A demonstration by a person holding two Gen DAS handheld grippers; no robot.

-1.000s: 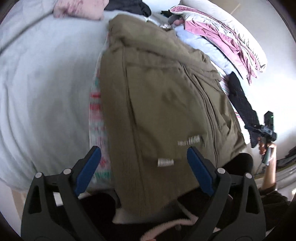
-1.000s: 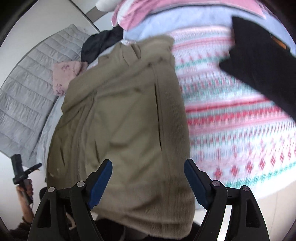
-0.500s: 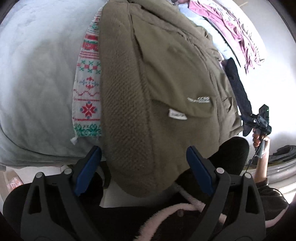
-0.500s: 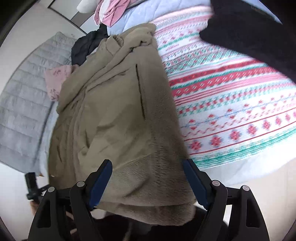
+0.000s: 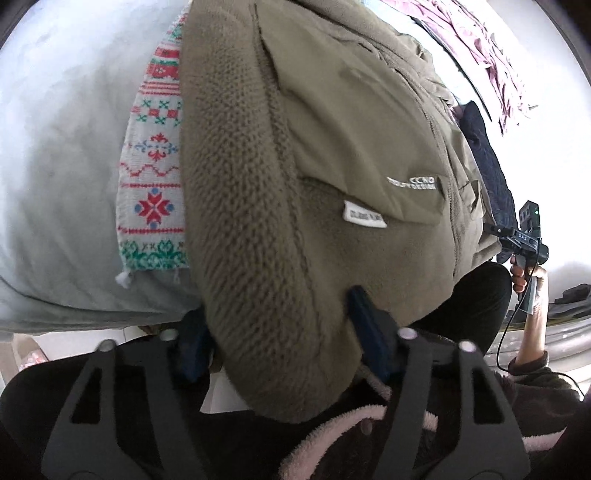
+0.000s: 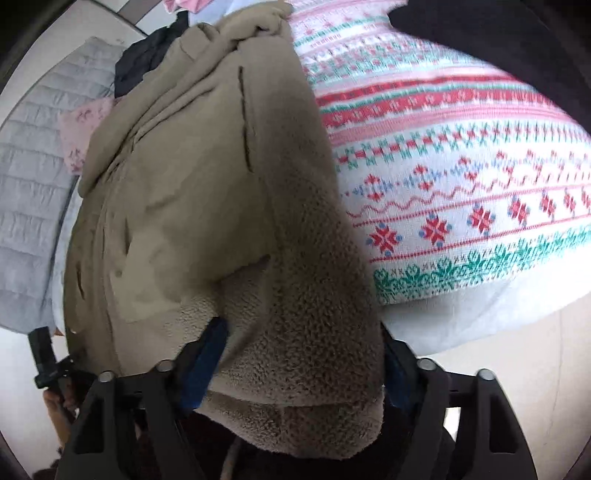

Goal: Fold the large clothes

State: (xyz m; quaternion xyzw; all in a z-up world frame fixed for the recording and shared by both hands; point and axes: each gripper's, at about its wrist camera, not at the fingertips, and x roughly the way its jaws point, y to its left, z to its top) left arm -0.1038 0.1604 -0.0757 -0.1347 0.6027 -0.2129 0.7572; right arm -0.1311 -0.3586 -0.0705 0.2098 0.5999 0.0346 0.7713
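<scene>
An olive-green fleece jacket (image 5: 295, 166) lies lengthwise on the bed, its hem hanging over the near edge; it also fills the right wrist view (image 6: 207, 206). My left gripper (image 5: 280, 332) is shut on the thick hem at the jacket's left corner, the blue pads pressed into the fleece. My right gripper (image 6: 299, 358) is shut on the hem at the jacket's right corner, its right pad hidden behind the cloth. A white label (image 5: 364, 216) and printed logo (image 5: 412, 182) show on the chest pocket.
A red, green and white patterned knit blanket (image 6: 461, 206) lies under and beside the jacket, on a pale grey bedsheet (image 5: 62, 147). Dark clothes (image 6: 498, 33) lie at the far right, pink bedding (image 5: 491, 48) at the head. The person's dark, pink-trimmed clothing (image 5: 332, 443) is below.
Both grippers moved in onto the jacket's hem at the bed edge and closed on it; a second ago both were open and farther back.
</scene>
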